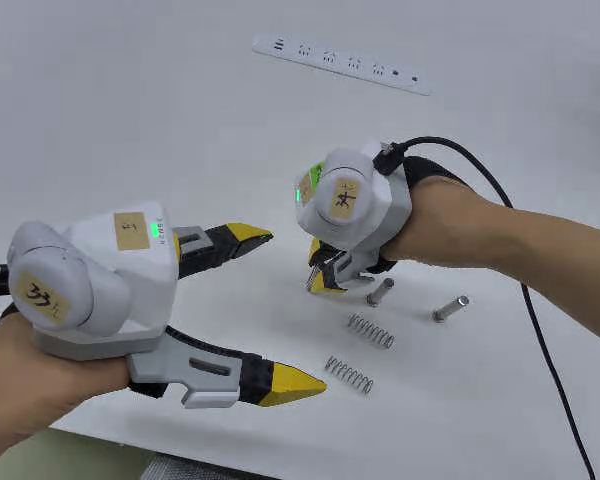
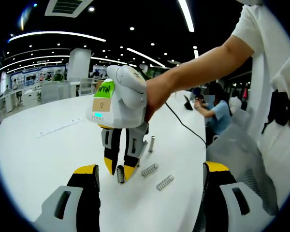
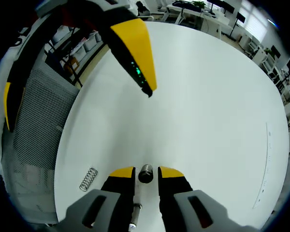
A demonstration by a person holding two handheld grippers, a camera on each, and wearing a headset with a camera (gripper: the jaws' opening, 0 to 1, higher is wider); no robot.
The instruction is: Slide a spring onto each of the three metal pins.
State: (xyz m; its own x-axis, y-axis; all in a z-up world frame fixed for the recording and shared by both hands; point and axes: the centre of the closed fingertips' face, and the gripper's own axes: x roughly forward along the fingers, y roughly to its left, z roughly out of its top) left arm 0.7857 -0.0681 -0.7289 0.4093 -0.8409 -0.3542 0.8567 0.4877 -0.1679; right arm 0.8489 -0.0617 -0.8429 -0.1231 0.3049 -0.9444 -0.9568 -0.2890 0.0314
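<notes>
Steel pin nipped in my right gripper, left gripper gaping empty; two springs, two pins lie unjoined near the tabletop's front edge.

A broad white desk carries a white power strip on its far part. Overhead, a dark ceiling holds long light strips, round spotlights and a vent. A grey mesh panel stands beside the desk.
</notes>
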